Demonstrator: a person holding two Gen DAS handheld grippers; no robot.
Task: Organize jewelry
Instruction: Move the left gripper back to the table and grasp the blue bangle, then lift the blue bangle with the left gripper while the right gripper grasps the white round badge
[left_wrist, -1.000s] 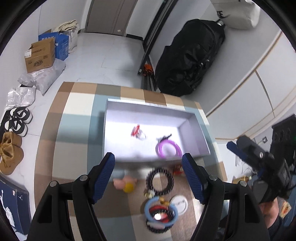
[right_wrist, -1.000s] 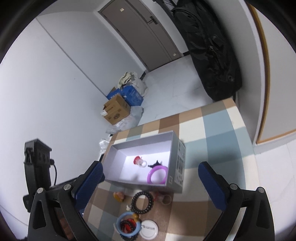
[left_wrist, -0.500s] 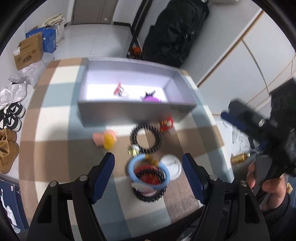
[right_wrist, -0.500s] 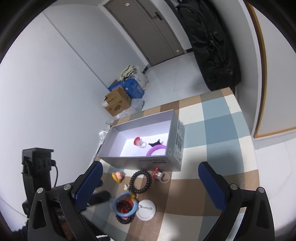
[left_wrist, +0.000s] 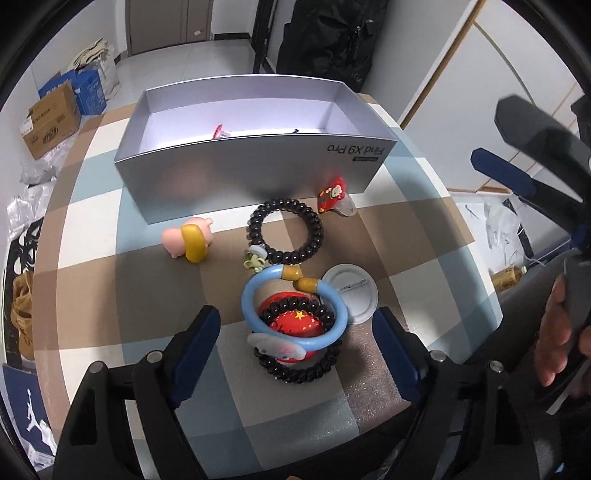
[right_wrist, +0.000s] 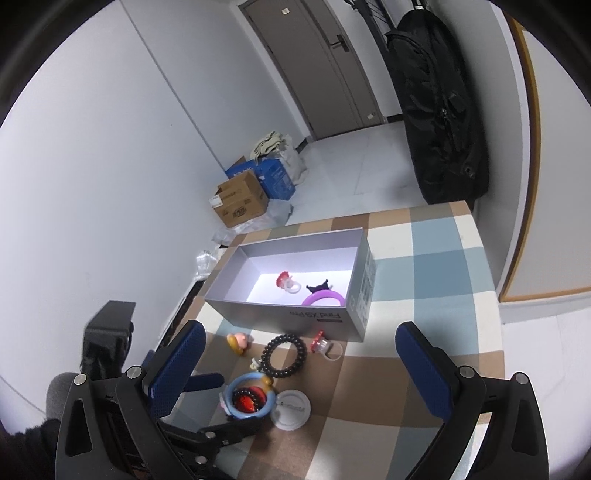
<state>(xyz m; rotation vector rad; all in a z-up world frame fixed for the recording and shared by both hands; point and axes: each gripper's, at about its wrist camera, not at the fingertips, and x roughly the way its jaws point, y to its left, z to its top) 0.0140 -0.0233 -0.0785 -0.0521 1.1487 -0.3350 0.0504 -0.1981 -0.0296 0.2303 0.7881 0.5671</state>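
Observation:
A grey open box (left_wrist: 240, 170) (right_wrist: 280, 314) stands on the checked table; it holds a red-and-clear ring (right_wrist: 287, 283) and a purple bangle (right_wrist: 324, 298). In front of it lie a pink-and-yellow charm (left_wrist: 186, 242), a black bead bracelet (left_wrist: 288, 230), a red ring (left_wrist: 332, 194), a white badge (left_wrist: 352, 282), and a blue bangle (left_wrist: 295, 310) over a red badge and a dark bracelet. My left gripper (left_wrist: 295, 343) is open, its fingers either side of the blue bangle pile. My right gripper (right_wrist: 295, 369) is open, higher above the table.
The table's right edge (left_wrist: 476, 258) is near. Cardboard and blue boxes (right_wrist: 247, 195) stand on the floor beyond the table. A black bag (right_wrist: 439, 110) leans against the far wall. Shoes and bags (left_wrist: 22, 314) lie on the floor at left.
My left gripper has pulled back from the box and dropped toward the blue bangle pile. My right gripper has drifted back a little, still open.

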